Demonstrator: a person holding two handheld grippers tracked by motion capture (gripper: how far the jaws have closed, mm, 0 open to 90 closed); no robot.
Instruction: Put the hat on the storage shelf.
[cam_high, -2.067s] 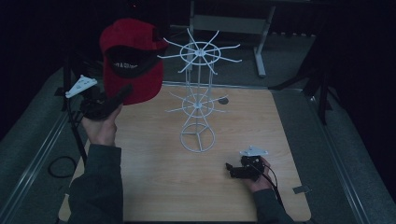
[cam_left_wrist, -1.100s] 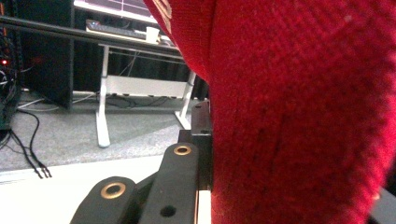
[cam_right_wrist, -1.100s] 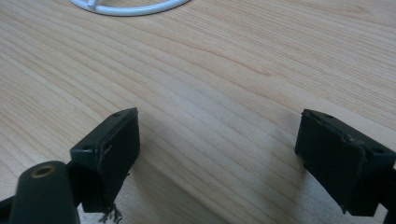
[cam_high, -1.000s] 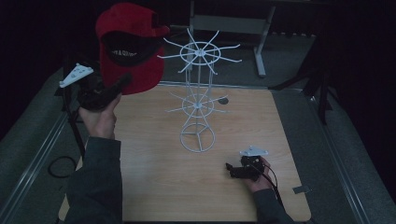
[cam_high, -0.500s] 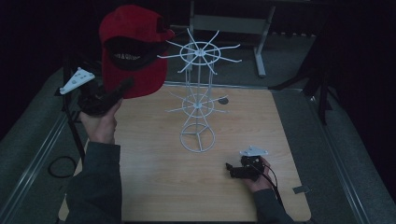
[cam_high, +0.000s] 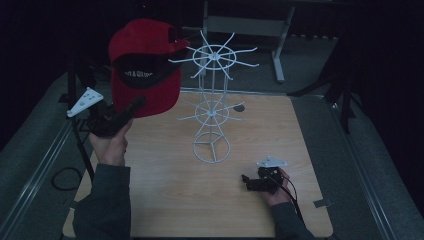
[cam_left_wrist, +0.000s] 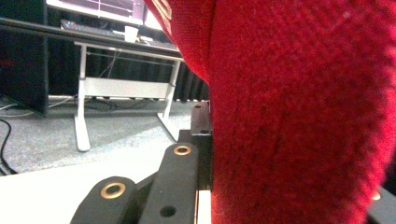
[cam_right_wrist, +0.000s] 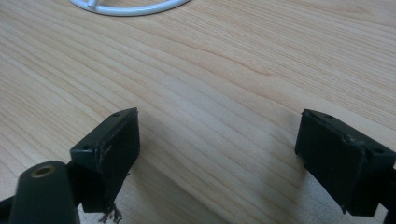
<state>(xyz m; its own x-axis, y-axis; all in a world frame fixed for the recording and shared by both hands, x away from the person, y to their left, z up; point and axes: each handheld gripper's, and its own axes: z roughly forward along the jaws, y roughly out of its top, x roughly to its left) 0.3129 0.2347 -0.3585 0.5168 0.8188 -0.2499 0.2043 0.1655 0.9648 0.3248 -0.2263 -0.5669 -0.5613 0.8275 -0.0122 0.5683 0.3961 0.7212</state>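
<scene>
Red fabric dominates the upper left of the high view: one baseball cap (cam_high: 145, 70), with a black underside bearing small white lettering too blurred to read, is held up in the air at the left gripper (cam_high: 131, 107). The cap sits directly above and against that gripper's black tips, well clear of the wooden table (cam_high: 165, 200). In the left gripper view the cap's red cloth (cam_left_wrist: 299, 116) fills the right side of the frame, and the black jaw to its left presses right against it, so the gripper is pinching the cap. The person's left hand (cam_high: 111, 145) grips the tool from below, a grey sleeve (cam_high: 102, 205) trailing to the bottom edge.

At the centre of the high view stands one white wire display rack (cam_high: 212, 107), upright on the table, with two tiers of radiating prongs and a ring base. The cap's right edge is just beside the tips of the upper prongs; whether they touch cannot be told.

Toward the lower right, the right gripper (cam_high: 246, 181) lies low on the table in the person's right hand (cam_high: 275, 187), well apart from the cap. In the right gripper view its two jaws stand spread wide over bare wood, nothing between them, with an arc of the rack's base (cam_right_wrist: 130, 7) at the top edge.

Farther back, on the grey floor, stands one white-legged desk (cam_high: 240, 25).
</scene>
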